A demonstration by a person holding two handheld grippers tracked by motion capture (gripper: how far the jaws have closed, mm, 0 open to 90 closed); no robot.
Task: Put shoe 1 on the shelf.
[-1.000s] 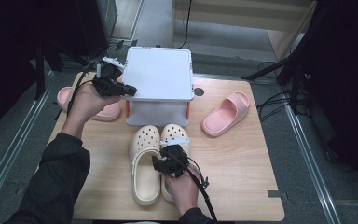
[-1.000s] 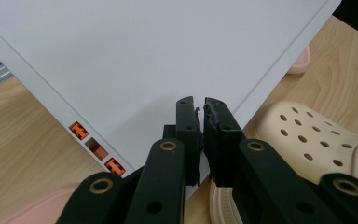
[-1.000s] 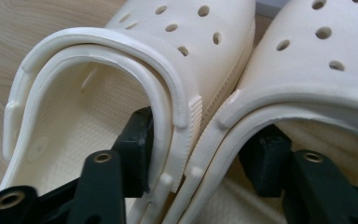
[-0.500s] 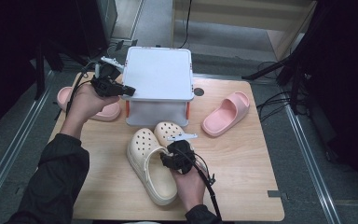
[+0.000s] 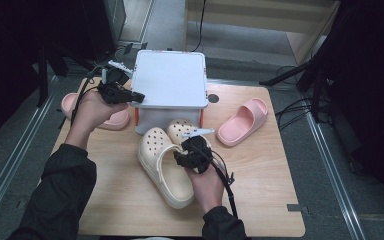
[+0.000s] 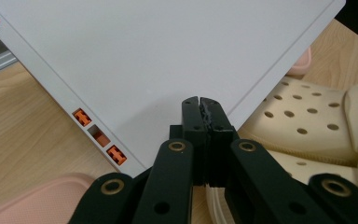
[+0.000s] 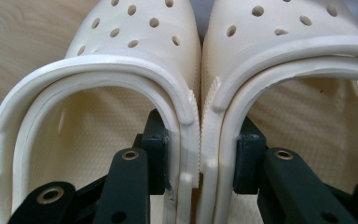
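With both cream clogs (image 7: 200,93) pinched, right tongs (image 7: 200,158) tilted.

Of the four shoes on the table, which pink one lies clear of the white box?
The pink slide on the right, lying alone beside the box. The other pink slide sits left, partly hidden by the left hand.

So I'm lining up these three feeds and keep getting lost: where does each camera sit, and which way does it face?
High view: above the person's side, looking forward and down on the table; both forearms show.
Left gripper view: rides the left gripper, its jaws closed, facing the white box.
Right gripper view: rides the right gripper, clamping the cream clogs together.
All three show the clogs.
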